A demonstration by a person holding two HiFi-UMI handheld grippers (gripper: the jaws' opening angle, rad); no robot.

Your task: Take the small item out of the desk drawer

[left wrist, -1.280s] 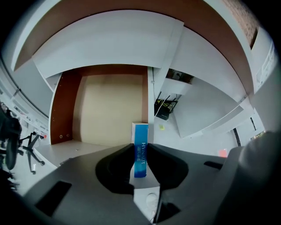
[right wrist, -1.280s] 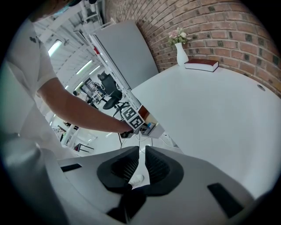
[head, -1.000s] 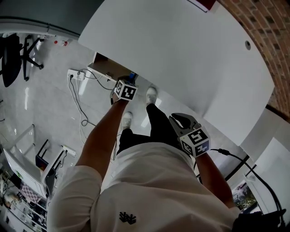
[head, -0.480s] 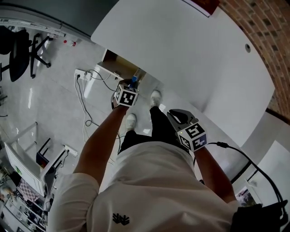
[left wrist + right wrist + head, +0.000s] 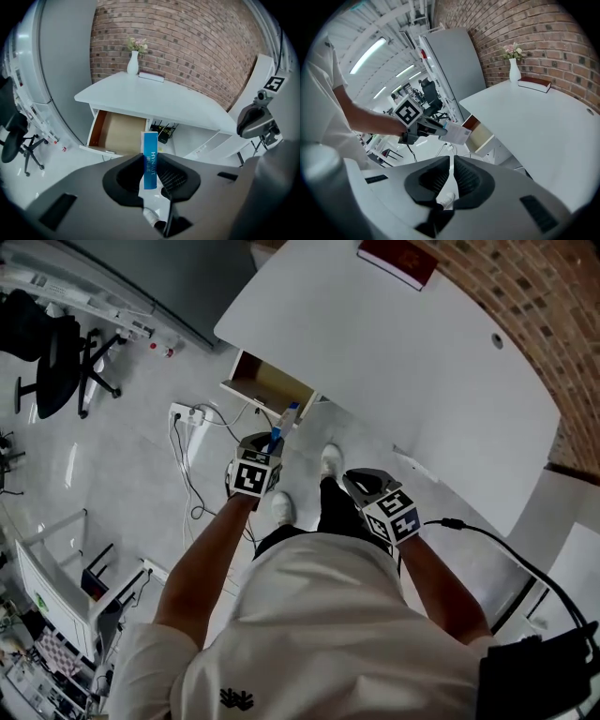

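- Left gripper (image 5: 152, 169): jaws clamped on a small blue-and-white box (image 5: 150, 149). The box is held upright and its top end stands above the pads.
- Box position: outside the drawer (image 5: 118, 134), in the air in front of it. In the head view it lies at about 5 o'clock from the drawer.
- Drawer: pulled open beneath the left end of the white desk (image 5: 154, 101), with its brown bottom in view.
- Right gripper (image 5: 451, 168): jaws together, empty. In the head view it is at about 4 o'clock from the left gripper.
- Desk top: a book (image 5: 151, 76) and a vase (image 5: 133, 63) stand at the far edge.
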